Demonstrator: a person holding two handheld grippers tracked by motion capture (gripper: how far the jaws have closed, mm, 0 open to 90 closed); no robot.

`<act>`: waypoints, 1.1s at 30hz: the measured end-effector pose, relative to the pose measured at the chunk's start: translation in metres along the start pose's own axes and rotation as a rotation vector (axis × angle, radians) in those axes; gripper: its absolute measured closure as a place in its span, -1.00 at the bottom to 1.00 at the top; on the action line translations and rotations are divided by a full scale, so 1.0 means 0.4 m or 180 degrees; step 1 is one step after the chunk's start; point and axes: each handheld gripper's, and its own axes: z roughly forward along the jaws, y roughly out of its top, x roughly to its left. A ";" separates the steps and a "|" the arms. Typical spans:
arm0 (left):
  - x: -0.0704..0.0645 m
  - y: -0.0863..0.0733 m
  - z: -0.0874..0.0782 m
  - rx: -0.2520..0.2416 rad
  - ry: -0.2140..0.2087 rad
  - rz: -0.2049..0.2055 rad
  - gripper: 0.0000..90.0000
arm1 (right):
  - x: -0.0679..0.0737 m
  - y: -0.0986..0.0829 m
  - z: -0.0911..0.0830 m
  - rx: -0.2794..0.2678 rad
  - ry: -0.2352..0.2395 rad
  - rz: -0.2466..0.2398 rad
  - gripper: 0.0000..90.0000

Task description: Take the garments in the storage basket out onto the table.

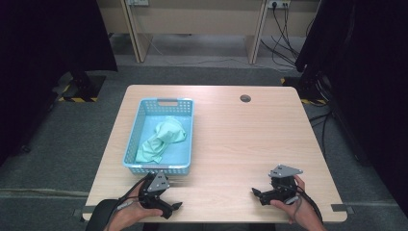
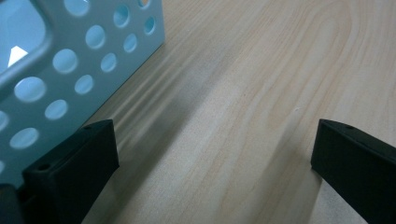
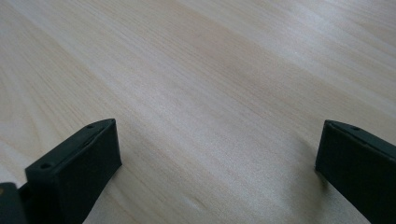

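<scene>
On the wooden table (image 1: 240, 139) a pale blue basket (image 1: 144, 166) holds a crumpled green cloth (image 1: 163, 139), likely awaiting pickup, while the left gripper (image 1: 177, 206) and right gripper (image 1: 255, 192) rest near the front edge, jaws wide and empty.

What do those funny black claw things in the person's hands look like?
Each hand holds a black tool. The left gripper and the right gripper each end in two chunky, square-tipped black jaws with small screw holes. A grey three-cornered plate sits on top of each, and a thin dark cable trails back from each. The left wrist wears a black band.
</scene>
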 end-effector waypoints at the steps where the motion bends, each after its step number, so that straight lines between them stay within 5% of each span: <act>1: 0.000 0.000 0.000 0.0001 0.0001 0.0000 -1.00 | 0.000 0.000 0.000 0.0000 0.0000 -0.0001 -0.99; 33: -0.011 0.016 -0.021 0.0109 -0.0161 -0.0056 -0.92 | 0.000 0.000 0.000 0.0000 0.0003 -0.0002 -0.99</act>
